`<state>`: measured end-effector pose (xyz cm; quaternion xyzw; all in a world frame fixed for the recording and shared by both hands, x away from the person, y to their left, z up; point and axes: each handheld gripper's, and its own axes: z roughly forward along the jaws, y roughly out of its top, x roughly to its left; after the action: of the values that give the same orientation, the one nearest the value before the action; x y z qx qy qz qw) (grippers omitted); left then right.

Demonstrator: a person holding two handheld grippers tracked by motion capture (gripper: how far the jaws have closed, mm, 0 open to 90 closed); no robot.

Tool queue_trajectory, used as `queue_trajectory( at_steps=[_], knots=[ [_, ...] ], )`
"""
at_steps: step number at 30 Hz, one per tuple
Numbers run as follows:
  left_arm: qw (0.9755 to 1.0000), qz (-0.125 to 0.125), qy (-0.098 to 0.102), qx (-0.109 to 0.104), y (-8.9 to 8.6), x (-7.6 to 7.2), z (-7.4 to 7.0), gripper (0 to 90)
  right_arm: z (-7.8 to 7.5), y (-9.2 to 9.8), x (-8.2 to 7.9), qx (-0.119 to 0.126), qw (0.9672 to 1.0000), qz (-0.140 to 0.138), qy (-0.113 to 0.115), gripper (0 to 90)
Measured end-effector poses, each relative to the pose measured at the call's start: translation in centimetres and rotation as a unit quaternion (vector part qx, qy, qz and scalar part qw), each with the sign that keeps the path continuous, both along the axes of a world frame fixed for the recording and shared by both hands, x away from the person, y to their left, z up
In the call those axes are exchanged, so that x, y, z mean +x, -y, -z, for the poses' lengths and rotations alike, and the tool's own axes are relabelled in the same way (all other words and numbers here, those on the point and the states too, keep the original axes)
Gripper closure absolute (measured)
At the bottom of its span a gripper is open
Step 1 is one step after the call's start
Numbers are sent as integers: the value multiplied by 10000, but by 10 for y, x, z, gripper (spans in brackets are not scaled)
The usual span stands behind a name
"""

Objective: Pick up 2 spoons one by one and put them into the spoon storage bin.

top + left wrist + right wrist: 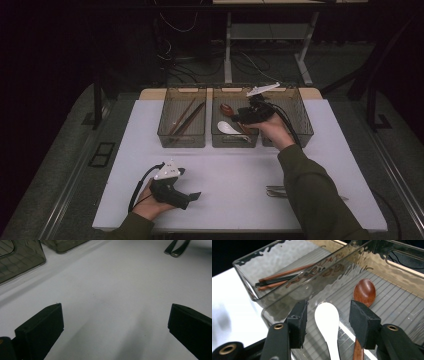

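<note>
Across the middle of the high view lay the white table [240, 165], the largest thing there, and toward twelve o'clock on it stood three clear bins side by side: the left bin [182, 125], the middle bin [235, 140] and the right bin [302, 125].

At about one o'clock from the table's centre the right gripper [328, 322] hung over the middle bin. The right gripper view showed its jaws apart with the white spoon [328, 322] lying between them on the ribbed floor of the bin, the pads clear of it on both sides, so nothing was gripped. Beside it, toward three o'clock in that view, lay the brown wooden spoon [363, 296], its handle passing under the right-hand jaw. Both spoons, two in all, lay in the middle bin; from above they appeared small as the white spoon [227, 127] and the brown one [227, 108].

That same view showed chopsticks [282, 277] in the left bin: at least three sticks, two reddish brown and one dark. From above they read as a few thin diagonal lines [186, 120], too fine to count.

At seven o'clock on the table the left gripper [192, 196] rested in the person's hand, and the left gripper view showed its jaws spread wide over bare table, empty.

Metal cutlery handles [276, 192] lay at five o'clock, partly behind the right sleeve; the left gripper view caught two handle ends [175, 248] at its upper edge.
</note>
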<state>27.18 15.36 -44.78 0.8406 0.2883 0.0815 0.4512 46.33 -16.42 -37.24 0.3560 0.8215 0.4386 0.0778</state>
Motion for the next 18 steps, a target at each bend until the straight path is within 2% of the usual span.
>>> queue_trajectory(
  at_steps=[8,18],
  knots=[
    [10000,-2,-3,-24,0,0,0,0,-11,13,-15,129,9998,-96,131,449],
    [10000,-8,5,-12,0,0,0,0,-15,31,-38,159,9992,-243,256,445]
  ],
)
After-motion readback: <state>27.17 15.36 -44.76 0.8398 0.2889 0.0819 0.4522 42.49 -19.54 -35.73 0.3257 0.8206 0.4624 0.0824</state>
